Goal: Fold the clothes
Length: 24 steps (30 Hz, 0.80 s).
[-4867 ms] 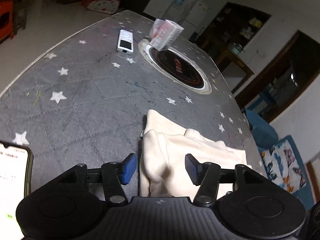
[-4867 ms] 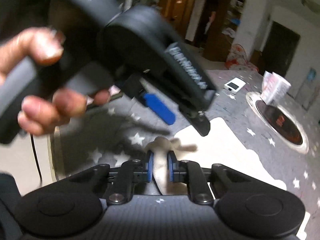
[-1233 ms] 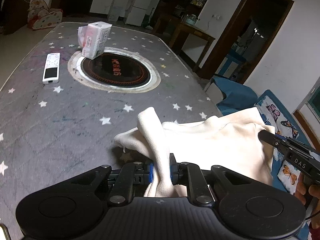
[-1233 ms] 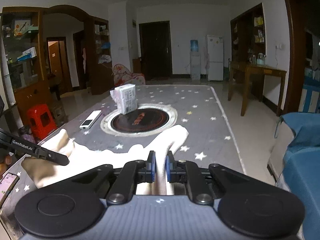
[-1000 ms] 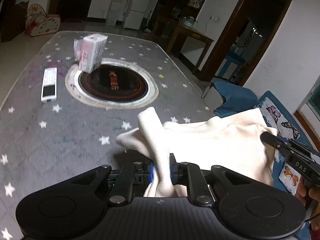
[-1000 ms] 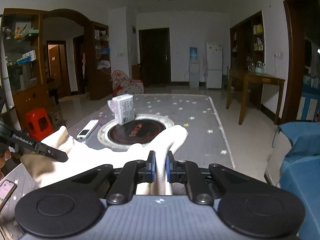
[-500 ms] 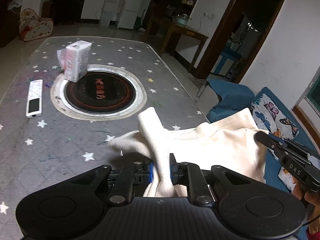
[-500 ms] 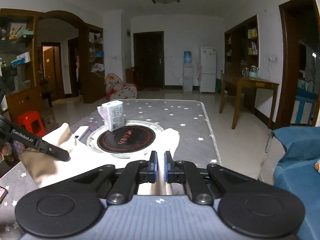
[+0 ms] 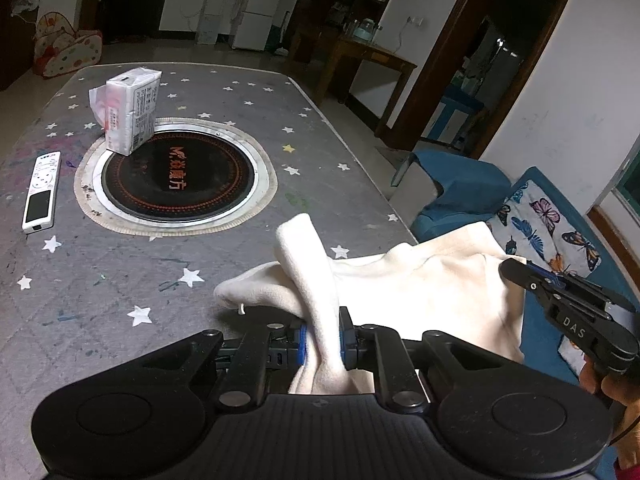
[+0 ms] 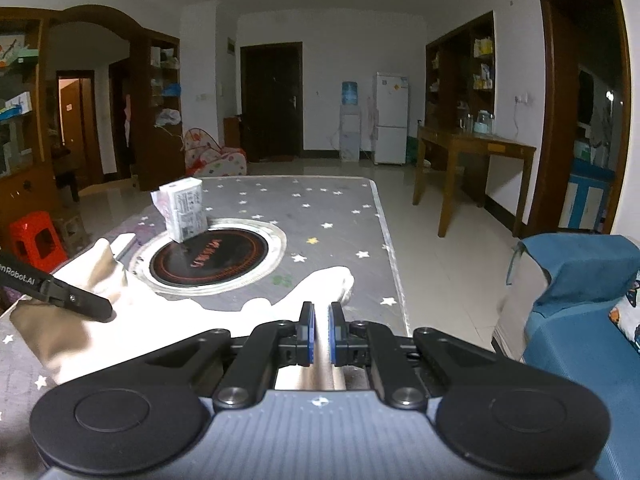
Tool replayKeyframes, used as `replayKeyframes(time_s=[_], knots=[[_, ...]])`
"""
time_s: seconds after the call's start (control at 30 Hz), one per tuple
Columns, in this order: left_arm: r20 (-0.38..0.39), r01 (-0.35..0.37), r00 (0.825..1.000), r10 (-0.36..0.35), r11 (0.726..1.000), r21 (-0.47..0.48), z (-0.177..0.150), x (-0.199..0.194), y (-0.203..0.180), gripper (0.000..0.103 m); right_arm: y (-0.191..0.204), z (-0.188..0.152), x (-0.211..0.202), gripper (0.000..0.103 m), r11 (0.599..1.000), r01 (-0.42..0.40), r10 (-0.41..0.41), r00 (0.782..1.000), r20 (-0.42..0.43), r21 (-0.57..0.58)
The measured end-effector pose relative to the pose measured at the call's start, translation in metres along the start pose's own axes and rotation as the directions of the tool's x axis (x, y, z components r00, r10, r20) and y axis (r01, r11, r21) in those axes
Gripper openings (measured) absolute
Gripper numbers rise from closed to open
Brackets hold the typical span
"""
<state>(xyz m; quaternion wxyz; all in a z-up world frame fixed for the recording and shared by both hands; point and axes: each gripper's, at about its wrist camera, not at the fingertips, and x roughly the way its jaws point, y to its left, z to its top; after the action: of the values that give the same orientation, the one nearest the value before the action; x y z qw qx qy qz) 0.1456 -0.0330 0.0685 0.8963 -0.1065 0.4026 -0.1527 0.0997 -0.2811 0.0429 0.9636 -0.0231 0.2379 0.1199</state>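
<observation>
A cream garment (image 9: pixel 400 292) hangs stretched between my two grippers, lifted above the near end of the grey star-patterned table (image 9: pixel 120 280). My left gripper (image 9: pixel 322 340) is shut on one bunched edge of it. My right gripper (image 10: pixel 319 332) is shut on the other edge, and it also shows at the right of the left wrist view (image 9: pixel 516 272). In the right wrist view the garment (image 10: pixel 180 320) spreads left toward the left gripper's finger (image 10: pixel 80 300). A loose part of the cloth (image 9: pixel 248 288) droops toward the table.
A round black induction cooktop (image 9: pixel 176 176) is set in the table's middle. A tissue pack (image 9: pixel 130 110) stands on its far left rim. A white remote (image 9: pixel 42 192) lies at the left. A blue sofa (image 10: pixel 580 300) stands right of the table.
Both grippers closed on the garment and lifted it off the table. Over the last second they have risen a little and moved forward over the table, keeping the cloth stretched between them.
</observation>
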Motion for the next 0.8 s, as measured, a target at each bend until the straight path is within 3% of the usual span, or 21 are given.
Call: replayKeyframes(time_s=[0.57,0.8], knots=[[-0.101,-0.052,0.994,0.048,0.998,-0.041,-0.033,0.047,0.023,0.016,-0.009,-0.038,0.051,0.006,1.0,0.025,-0.022,0.989,-0.145,0.017],[-0.143,-0.073,0.988,0.062,0.995,-0.071,-0.042,0.062,0.038,0.021,-0.017,-0.05,0.061,0.006,0.998,0.043,-0.035,0.981,-0.193,0.036]])
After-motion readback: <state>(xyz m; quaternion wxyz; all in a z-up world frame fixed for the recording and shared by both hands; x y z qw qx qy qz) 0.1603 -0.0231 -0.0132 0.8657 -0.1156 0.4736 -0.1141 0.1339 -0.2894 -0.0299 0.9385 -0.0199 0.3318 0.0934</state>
